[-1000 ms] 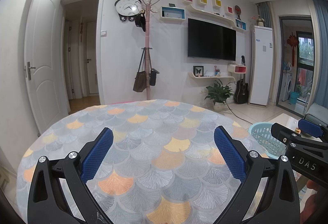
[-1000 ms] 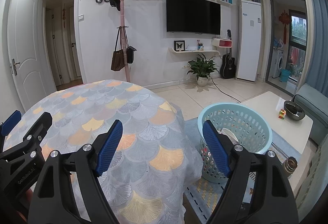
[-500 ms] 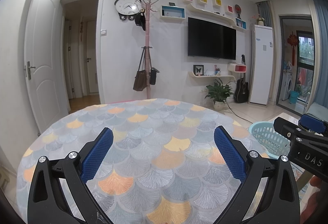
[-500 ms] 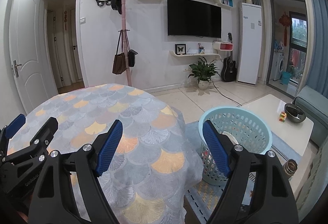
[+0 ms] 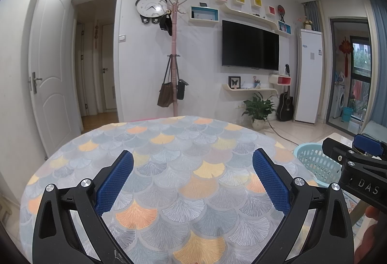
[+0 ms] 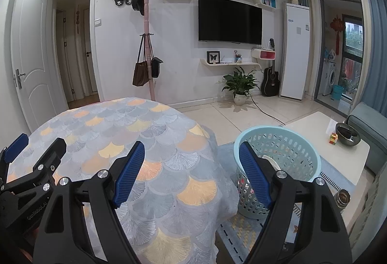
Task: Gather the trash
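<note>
Both tools open above the patterned worktop

Left tool [image 5: 193, 174] and right tool [image 6: 192, 167] stand with jaws wide apart, nothing between them. Only the right wrist view shows inside the pale blue perforated plastic basket [image 6: 290, 143], where a white scrap lies; the left view catches just its rim. The basket stands on the floor beside the round worktop [image 5: 169, 148], covered with a fan-patterned grey and orange cloth, beyond the right tool's right finger.

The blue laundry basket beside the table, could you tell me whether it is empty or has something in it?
Not empty. In the right wrist view the basket stands upright on the floor with a white item inside; what that item is cannot be told.
</note>
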Tool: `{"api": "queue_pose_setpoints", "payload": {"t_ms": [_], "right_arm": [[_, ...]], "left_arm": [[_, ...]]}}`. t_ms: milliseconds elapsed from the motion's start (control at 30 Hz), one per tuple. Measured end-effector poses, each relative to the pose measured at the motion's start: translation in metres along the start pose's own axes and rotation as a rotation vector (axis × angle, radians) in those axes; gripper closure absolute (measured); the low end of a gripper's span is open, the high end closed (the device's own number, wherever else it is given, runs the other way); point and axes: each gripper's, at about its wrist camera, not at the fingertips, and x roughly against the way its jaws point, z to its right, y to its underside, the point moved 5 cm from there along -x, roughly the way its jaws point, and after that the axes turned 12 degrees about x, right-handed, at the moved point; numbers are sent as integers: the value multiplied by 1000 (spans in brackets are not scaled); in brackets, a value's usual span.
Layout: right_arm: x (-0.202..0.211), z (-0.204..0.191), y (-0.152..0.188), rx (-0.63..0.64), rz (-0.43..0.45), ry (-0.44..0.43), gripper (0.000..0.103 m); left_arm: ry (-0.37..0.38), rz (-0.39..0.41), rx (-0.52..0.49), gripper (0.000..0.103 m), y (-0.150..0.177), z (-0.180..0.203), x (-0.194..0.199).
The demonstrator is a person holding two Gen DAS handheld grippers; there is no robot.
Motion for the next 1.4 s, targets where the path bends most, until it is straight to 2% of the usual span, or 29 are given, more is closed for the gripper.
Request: {"api": "queue_pose_setpoints", "payload": {"t_ms": [1000, 1200, 1267, 1400], "right_arm": [[0, -1, 1, -4, -14, -4, 27], [-2, -3, 2, -5, -18, -9, 27], [-3, -5, 4, -1, -26, -11, 27], [-8, -11, 9, 6, -36, -16, 27]], "left_arm": [[0, 0, -1, 7, 1, -1, 0], [-11, -16, -3, 7, 3, -5, -1], [-41, -15, -6, 8, 1, -5, 1], [-35, -55, 2, 7, -2, -9, 0]]}}
